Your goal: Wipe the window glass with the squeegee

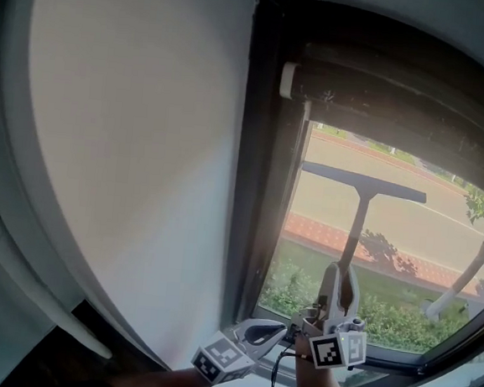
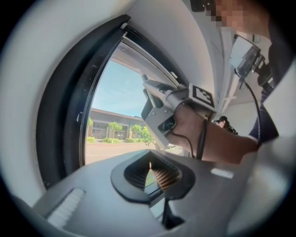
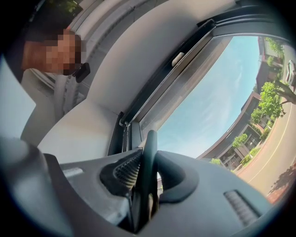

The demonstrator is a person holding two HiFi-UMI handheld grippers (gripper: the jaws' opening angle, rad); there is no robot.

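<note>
A white wall (image 1: 129, 136) fills the left, then comes the dark frame (image 1: 255, 190). Low beside the frame, the left hand-held gripper (image 1: 279, 326) is closed on nothing. Just right, the right hand-held gripper (image 1: 341, 277) clamps the squeegee (image 1: 362, 186) handle, its blade higher against the glass (image 1: 439, 248).

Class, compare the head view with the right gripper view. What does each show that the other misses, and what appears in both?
Only the head view shows the squeegee's blade up in front of the window glass, the left gripper low beside the right one, and the hedge outside. Only the right gripper view shows the fingers clamped on the handle up close, plus the sky. Both show the handle, the right gripper and the dark window frame.
</note>
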